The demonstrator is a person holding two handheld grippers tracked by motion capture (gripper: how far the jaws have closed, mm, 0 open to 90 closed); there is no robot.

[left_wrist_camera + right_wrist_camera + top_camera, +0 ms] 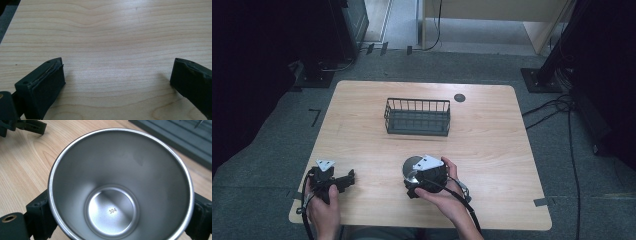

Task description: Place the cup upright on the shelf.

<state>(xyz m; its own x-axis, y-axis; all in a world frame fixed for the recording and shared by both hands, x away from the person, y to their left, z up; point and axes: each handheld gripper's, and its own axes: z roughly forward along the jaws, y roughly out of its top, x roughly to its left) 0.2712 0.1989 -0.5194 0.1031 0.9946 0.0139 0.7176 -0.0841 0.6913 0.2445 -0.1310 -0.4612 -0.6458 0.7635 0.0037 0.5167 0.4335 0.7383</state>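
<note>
My right gripper point(424, 176) sits at the near middle of the table point(492, 150), its jaws set either side of a steel cup point(120, 185) and pressed to the outer wall, so I log it as clamped on the cup. The right gripper view looks straight down into the bowl ("304" stamped on the base), so the cup stands upright, mouth up; gripping across the widest part should keep it level when lifted. My left gripper point(333, 181) rests near the left front edge, well apart from the cup, jaws spread wide over bare wood with nothing between them, parked out of the way, I judge. Farther off, toward the middle back, stands a dark wire basket point(417, 117), open top facing up and empty as far as I can see: the likely place for the cup.
</note>
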